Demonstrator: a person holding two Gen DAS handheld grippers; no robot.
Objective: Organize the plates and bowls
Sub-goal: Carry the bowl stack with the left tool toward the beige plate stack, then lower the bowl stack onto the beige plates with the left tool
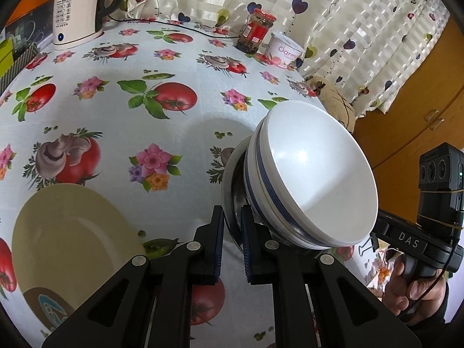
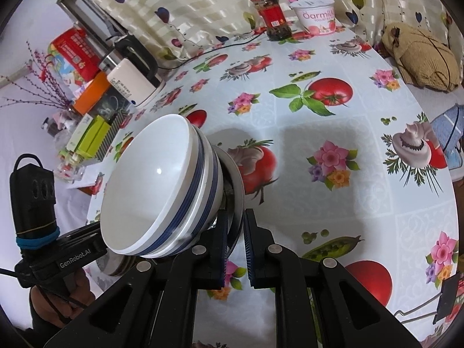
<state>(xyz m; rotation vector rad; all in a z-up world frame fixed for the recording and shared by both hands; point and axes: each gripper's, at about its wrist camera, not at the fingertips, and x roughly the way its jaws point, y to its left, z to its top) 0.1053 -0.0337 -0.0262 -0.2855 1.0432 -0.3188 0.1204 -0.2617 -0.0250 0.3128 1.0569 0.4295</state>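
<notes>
A stack of white bowls with blue bands (image 1: 313, 179) sits in a shiny metal plate (image 1: 232, 179), all held above the table. My left gripper (image 1: 233, 223) is shut on the plate's rim on one side. My right gripper (image 2: 235, 226) is shut on the plate's rim (image 2: 236, 191) on the opposite side, with the bowl stack (image 2: 162, 191) to its left. A cream plate (image 1: 75, 243) with a brown and blue motif lies on the tablecloth at the lower left of the left wrist view.
The table has a tomato and flower cloth (image 1: 162, 66). At its far edge stand a white kettle base (image 1: 75, 14), a red-lidded jar (image 1: 255, 29) and a yogurt tub (image 1: 285, 50). Boxes (image 2: 87, 136) crowd one side. A tan cushion (image 2: 420, 58) lies beyond the edge.
</notes>
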